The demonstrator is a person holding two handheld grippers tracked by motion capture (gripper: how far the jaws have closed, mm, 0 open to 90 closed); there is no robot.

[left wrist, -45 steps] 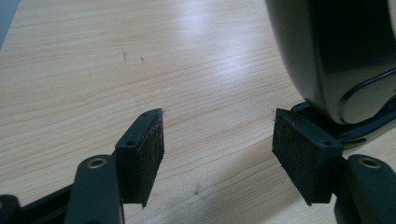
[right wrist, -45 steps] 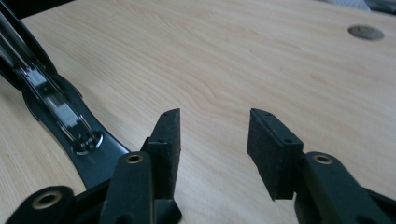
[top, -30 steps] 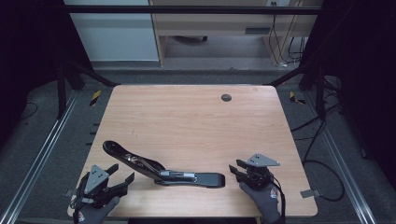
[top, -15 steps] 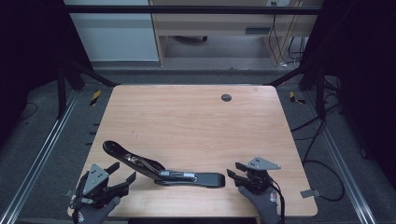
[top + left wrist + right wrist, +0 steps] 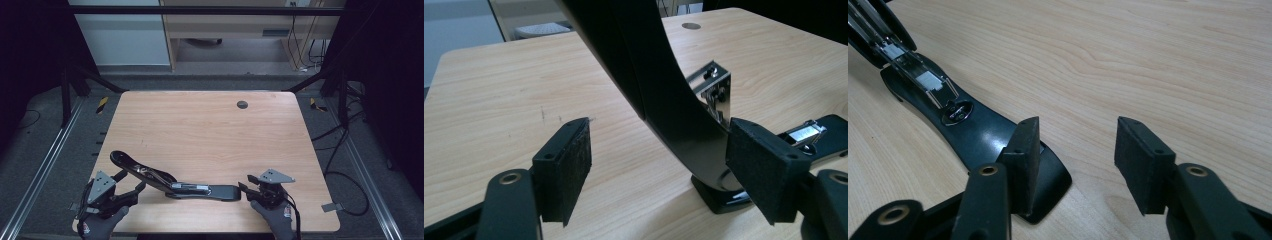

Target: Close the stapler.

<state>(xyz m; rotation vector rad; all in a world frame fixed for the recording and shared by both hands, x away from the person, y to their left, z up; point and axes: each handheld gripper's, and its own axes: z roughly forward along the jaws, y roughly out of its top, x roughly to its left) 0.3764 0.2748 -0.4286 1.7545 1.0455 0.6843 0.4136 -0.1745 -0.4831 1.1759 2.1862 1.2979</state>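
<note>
No words, numbers or brand marks can be read anywhere. The black stapler [image 5: 175, 182] carries a small oval metal plate [image 5: 957, 111] on its base — it may be a badge, but its surface is only glare. The gloves [image 5: 280, 220] show a small red-and-white patch at the cuff — too small and blurred to make out any letters.
</note>
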